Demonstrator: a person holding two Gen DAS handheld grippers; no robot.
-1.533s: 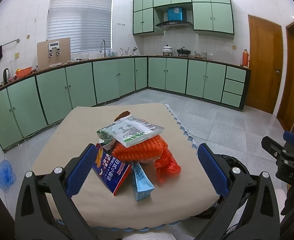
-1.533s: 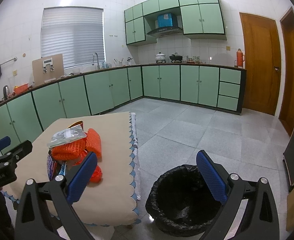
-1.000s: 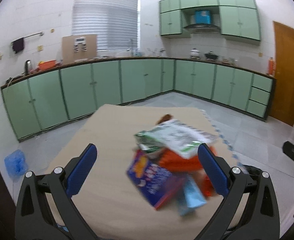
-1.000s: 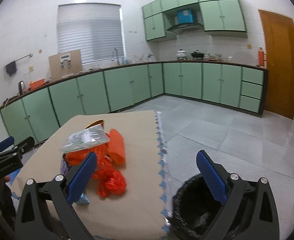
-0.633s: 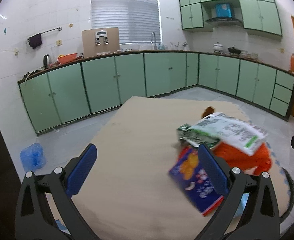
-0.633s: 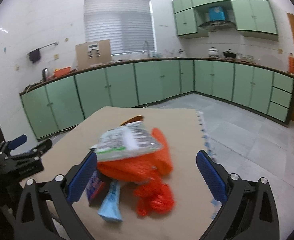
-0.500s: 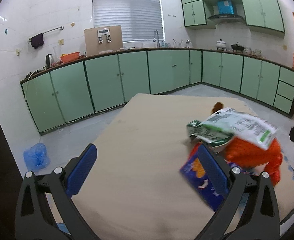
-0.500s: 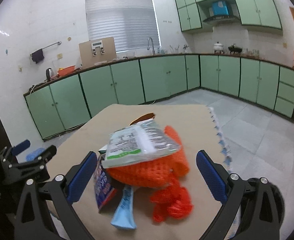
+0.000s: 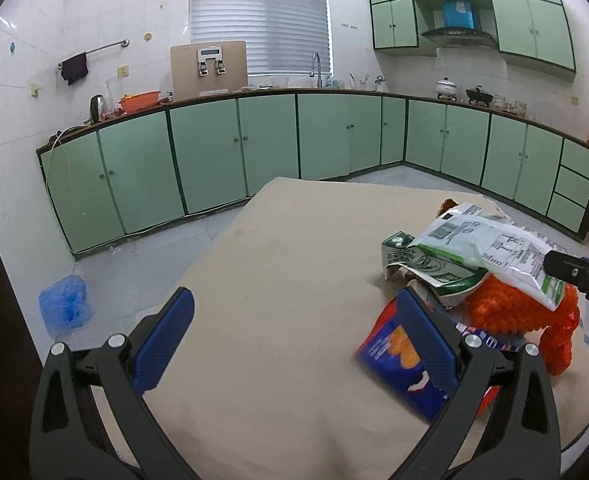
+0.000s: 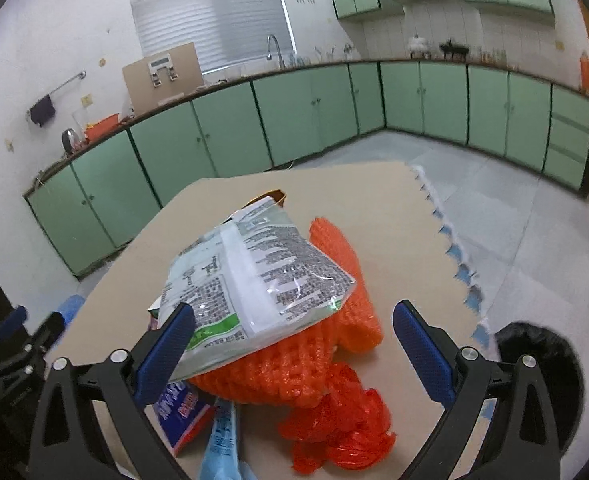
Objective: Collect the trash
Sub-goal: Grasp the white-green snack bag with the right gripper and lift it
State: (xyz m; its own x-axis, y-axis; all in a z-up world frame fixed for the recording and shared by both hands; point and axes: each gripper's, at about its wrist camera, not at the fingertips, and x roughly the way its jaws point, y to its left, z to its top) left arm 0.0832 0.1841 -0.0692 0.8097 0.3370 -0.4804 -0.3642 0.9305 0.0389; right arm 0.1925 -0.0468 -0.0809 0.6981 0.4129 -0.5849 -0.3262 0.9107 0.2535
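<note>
Our right gripper (image 10: 292, 350) hangs wide open over the near end of the trash pile, holding nothing; its left finger sits in front of the edge of the printed plastic packet (image 10: 254, 280) that tops the heap, and its right finger stands over bare table. We judge the wide spread suits a grab at that top packet or the orange netting (image 10: 294, 376) under it. Our left gripper (image 9: 294, 338) is also spread wide and empty, aimed at bare tablecloth (image 9: 278, 264), with the pile off to its right, partly behind its right finger. That placement looks like standing clear so the right side can work.

The pile lies in one heap: packet on top, netting beneath, a crumpled red bag (image 10: 334, 432) at the front, a blue snack wrapper (image 10: 182, 412) and a light blue pouch (image 10: 222, 440) poking out toward us. A green carton (image 9: 426, 268) shows under the packet from the left view. The black-lined bin (image 10: 534, 360) stands on the floor just past the table's right edge, though it is partly hidden and blurred.
</note>
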